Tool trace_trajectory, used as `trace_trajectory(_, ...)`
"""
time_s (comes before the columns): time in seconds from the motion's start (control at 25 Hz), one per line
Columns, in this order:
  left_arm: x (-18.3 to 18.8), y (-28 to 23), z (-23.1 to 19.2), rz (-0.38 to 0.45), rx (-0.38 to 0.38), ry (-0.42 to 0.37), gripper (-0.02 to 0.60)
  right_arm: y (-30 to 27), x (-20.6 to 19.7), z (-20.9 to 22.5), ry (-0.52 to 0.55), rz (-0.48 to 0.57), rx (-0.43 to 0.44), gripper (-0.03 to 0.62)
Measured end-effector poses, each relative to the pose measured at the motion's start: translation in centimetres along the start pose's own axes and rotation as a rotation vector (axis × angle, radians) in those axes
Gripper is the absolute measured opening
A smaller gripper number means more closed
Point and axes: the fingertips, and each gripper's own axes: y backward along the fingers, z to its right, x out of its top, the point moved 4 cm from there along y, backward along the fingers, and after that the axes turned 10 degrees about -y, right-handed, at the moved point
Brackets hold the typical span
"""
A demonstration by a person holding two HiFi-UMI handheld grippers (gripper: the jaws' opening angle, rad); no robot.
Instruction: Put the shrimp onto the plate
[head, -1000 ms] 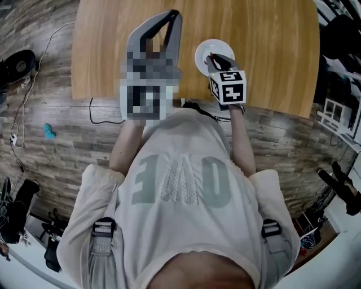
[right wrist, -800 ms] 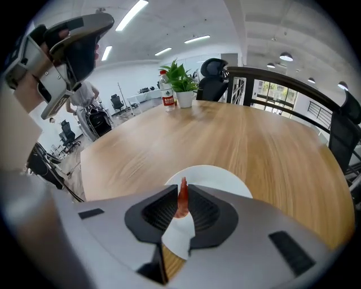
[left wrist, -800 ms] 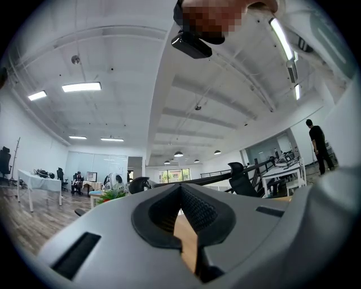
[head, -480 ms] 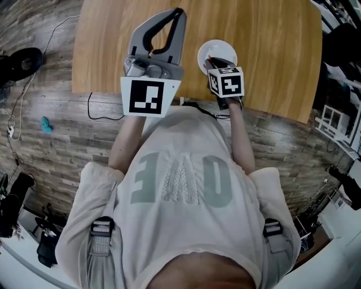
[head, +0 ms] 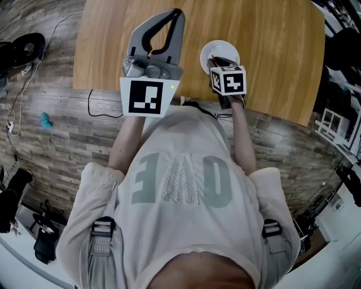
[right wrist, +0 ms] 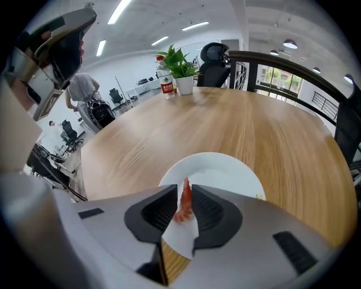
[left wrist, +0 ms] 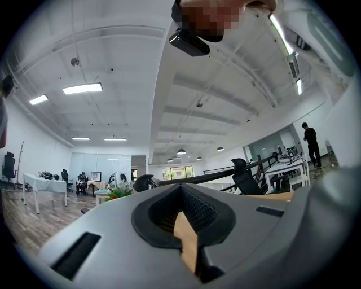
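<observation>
A white plate point(head: 219, 49) lies on the wooden table point(head: 271, 56) near its front edge. My right gripper point(head: 214, 58) hangs over the plate's near side, shut on a small red shrimp point(right wrist: 184, 202) that stands upright between the pads. In the right gripper view, the plate point(right wrist: 225, 172) shows just beyond my right gripper point(right wrist: 183, 206). My left gripper point(head: 175, 12) is held higher, to the left of the plate, with its jaws together and nothing between them. In the left gripper view, my left gripper point(left wrist: 181, 189) points out into the room, with only a sliver of the table showing below the tips.
A potted plant point(right wrist: 183, 83) and a water bottle point(right wrist: 165, 79) stand at the table's far end, with an office chair point(right wrist: 214, 56) behind them. A black cable point(head: 104, 110) trails off the table's near edge onto the wood-look floor.
Both grippers hold nearly the same places relative to the plate. The head view has shifted slightly.
</observation>
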Motion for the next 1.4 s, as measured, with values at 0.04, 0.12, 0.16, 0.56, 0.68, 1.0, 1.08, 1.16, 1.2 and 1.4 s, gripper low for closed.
trace_trajectory(0.04, 0.0, 0.0, -0.1, 0.000, 0.002, 0.001, 0.006, 0.0, 0.1, -0.1, 0.004, 0.002, -0.002, 0.067)
trace_trajectory(0.12, 0.0, 0.0, -0.3, 0.004, 0.003, -0.001, 0.006, 0.1, 0.1, -0.3, 0.008, 0.007, -0.002, 0.077)
trace_trajectory(0.16, 0.0, 0.0, -0.2, 0.007, 0.002, -0.004, 0.006, 0.1, 0.1, -0.4, 0.010, 0.007, -0.001, 0.083)
trace_trajectory(0.56, 0.6, -0.6, 0.5, 0.020, -0.020, -0.011, 0.006, 1.5, 1.7, -0.3, 0.017, 0.052, -0.014, 0.083)
trace_trajectory(0.68, 0.9, -0.7, 0.8, 0.026, -0.024, -0.019, 0.006, 2.1, 3.1, -0.6, -0.006, 0.106, 0.011, 0.083)
trace_trajectory(1.0, 2.1, -1.1, 1.2, 0.045, -0.032, -0.032, 0.006, 9.8, 11.8, -2.8, -0.009, 0.532, 0.054, 0.046)
trace_trajectory(1.08, 2.8, -1.4, 1.1, 0.055, -0.033, -0.032, 0.006, 12.4, 13.4, -3.3, -0.014, 0.643, 0.050, 0.032)
trace_trajectory(1.16, 3.6, -1.7, 1.0, 0.064, -0.025, -0.021, 0.006, 15.4, 14.5, -3.9, -0.035, 0.743, 0.074, 0.028)
trace_trajectory(1.2, 4.2, -1.8, 0.9, 0.071, -0.017, -0.009, 0.006, 17.1, 14.9, -4.2, -0.046, 0.795, 0.089, 0.026)
trace_trajectory(1.4, 7.5, -2.1, 0.6, 0.146, -0.024, 0.000, 0.006, 25.0, 15.7, -5.1, -0.037, 1.068, 0.081, 0.020)
